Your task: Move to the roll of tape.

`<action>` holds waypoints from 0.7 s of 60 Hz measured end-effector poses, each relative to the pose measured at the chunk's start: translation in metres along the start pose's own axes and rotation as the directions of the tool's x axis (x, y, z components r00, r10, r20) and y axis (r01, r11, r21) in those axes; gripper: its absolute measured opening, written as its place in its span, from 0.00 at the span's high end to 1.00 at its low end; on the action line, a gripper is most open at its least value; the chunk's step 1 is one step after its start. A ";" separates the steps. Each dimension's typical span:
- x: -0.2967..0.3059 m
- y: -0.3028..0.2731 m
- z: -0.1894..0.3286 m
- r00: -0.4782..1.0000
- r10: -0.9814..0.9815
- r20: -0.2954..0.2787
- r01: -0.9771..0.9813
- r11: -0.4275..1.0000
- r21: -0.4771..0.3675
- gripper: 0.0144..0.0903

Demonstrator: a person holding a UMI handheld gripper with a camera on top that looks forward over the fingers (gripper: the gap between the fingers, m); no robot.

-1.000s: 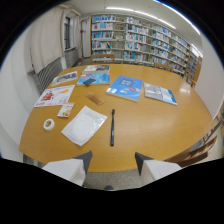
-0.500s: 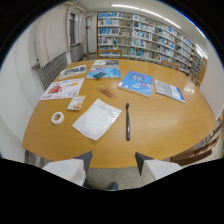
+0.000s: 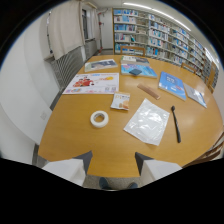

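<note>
Gripper hangs over the near edge of a wooden table, fingers apart w/ nothing between them. The roll of tape lies flat just ahead, toward the left finger; a clear plastic bag and black pen sit to its right, a small card just beyond. Farther back: a large poster, magazines, then bookshelves along the far wall.

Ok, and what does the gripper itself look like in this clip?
Only the gripper tips show. There are two broad, blocky fingers, white or pale grey on their faces, with dark inner sides that slope toward the gap between them. No cables, markings or sleeve are in view, and the hand holding the tool is hidden. Below the gap, a dark pair of shoe tips shows on the floor.
</note>
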 end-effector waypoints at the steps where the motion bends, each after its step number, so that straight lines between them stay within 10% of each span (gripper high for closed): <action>1: -0.004 -0.002 0.003 1.000 0.002 -0.002 -0.002 1.000 0.000 0.07; 42: -0.052 -0.078 0.125 0.995 0.002 -0.104 0.004 0.998 0.056 0.07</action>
